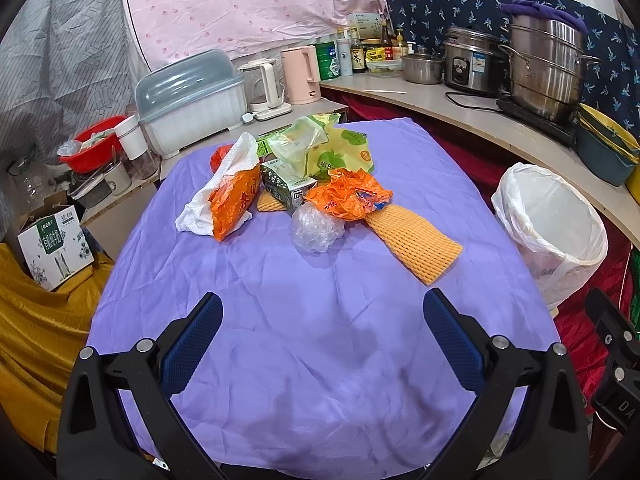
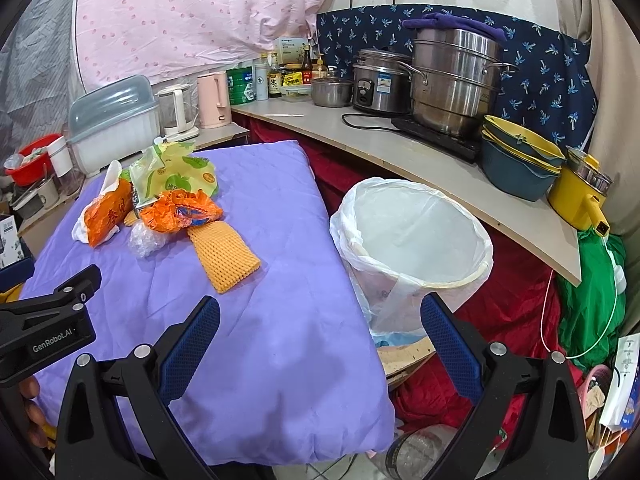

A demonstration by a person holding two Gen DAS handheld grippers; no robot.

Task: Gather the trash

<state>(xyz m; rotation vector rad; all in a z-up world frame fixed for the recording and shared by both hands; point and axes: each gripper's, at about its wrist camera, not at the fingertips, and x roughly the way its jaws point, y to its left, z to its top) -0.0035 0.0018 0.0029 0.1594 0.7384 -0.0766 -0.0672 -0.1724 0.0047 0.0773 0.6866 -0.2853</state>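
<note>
Both grippers, left gripper [image 1: 322, 344] and right gripper [image 2: 320, 344], hover with jaws wide apart, empty. Wrappers, an orange foam net [image 1: 416, 242] and a crumpled clear bag [image 1: 316, 232] lie on the purple-covered worktop [image 1: 304, 360] beside the lined bin [image 2: 416, 240].

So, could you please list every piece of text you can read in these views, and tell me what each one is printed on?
"GenRobot.AI": on the left tongs' black body, seen in the right wrist view.
"DA": cut-off letters on the right tongs' body, at the left wrist view's edge.
Large printed characters on the orange bag, green-yellow bag, small carton and cardboard box: too unclear to quote.
Bottle and tin labels on the counter: too small.
</note>
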